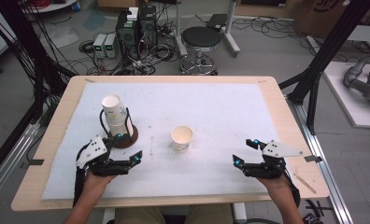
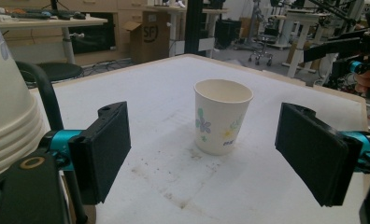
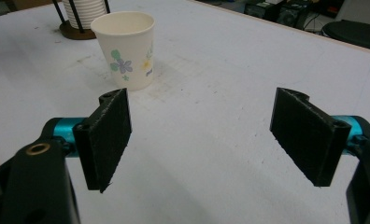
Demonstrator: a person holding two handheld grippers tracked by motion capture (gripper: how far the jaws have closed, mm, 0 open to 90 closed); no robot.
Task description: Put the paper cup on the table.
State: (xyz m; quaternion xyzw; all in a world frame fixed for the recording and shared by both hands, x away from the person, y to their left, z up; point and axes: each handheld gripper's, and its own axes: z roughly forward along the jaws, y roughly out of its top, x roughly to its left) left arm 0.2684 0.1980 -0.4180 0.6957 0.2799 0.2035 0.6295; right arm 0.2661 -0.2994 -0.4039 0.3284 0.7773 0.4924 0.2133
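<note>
Upright flower-printed white paper cup point(image 1: 182, 138) mid-table, stacked white cups in black wire holder point(image 1: 115, 116) beside left gripper point(image 1: 131, 147), right gripper point(image 1: 246, 151) apart, both jaws spread wide, empty

- This is a robotics or engineering lab, not a home or a shop.
- The wooden table point(image 1: 57, 116) stands inside a frame of black metal struts point(image 1: 330, 46), with aluminium rails beside it.
- On the bare concrete floor point(image 1: 267, 51) behind the table sit computer towers point(image 1: 136, 25) and small grey boxes point(image 1: 105, 44) in a tangle of cables point(image 1: 150, 58).
- A round black stool point(image 1: 200, 39) stands by a table leg.
- A grey robot arm point(image 1: 365, 81) lies on a white platform at the right.
- The left gripper view shows cardboard boxes point(image 2: 148, 32), workbenches point(image 2: 47, 21) and more stands and rigs across a large open room.
</note>
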